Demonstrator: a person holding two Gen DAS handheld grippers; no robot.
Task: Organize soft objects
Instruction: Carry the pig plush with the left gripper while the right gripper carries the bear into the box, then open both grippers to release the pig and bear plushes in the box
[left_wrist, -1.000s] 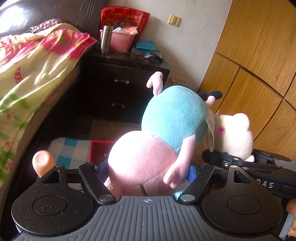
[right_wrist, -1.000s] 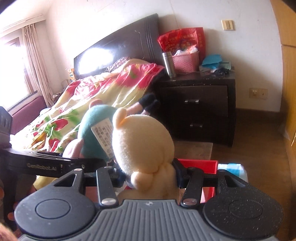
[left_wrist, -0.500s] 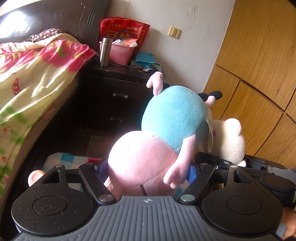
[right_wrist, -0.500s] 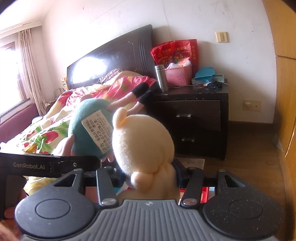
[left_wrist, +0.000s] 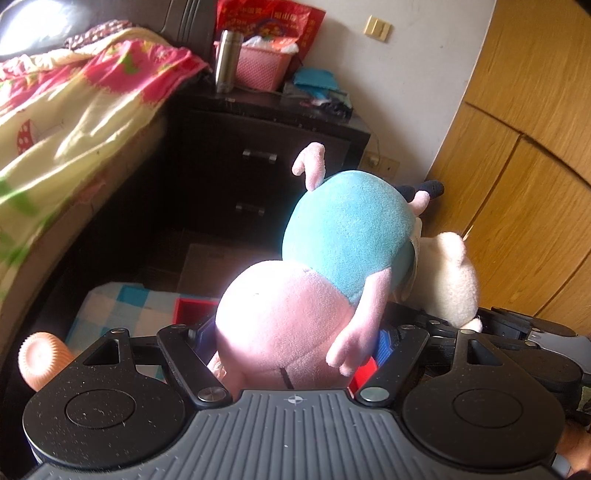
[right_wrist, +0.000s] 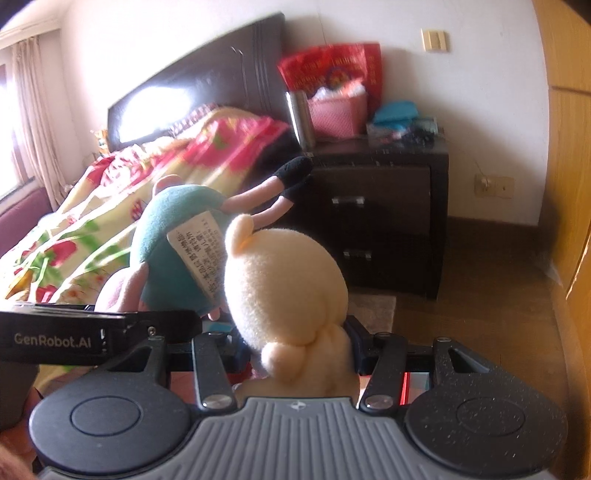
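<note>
While both claws hold plush toys side by side above the floor, the left claw (left_wrist: 291, 343) is clamped on the pink head of a pig plush (left_wrist: 332, 258) in a teal dress, its body reaching up toward one o'clock, its curly tail at twelve and its black-shoed feet beyond. The right claw (right_wrist: 299, 350) is clamped on a cream plush animal (right_wrist: 284, 288), whose rounded back and small ear fill the middle of that view. In the left wrist view this cream toy sits at three o'clock, touching the pig's side; in the right wrist view the pig shows at ten o'clock with a white printed tag (right_wrist: 195, 251) on its dress. Below the pig's head, a red box (left_wrist: 192, 310) shows at eight o'clock beside a blue checked cloth (left_wrist: 114, 310). A dark nightstand (right_wrist: 380, 214) stands at twelve, carrying a pink basket (right_wrist: 338, 114) and a steel flask (right_wrist: 301, 118), with the bed's floral quilt (left_wrist: 74, 110) at ten o'clock.
</note>
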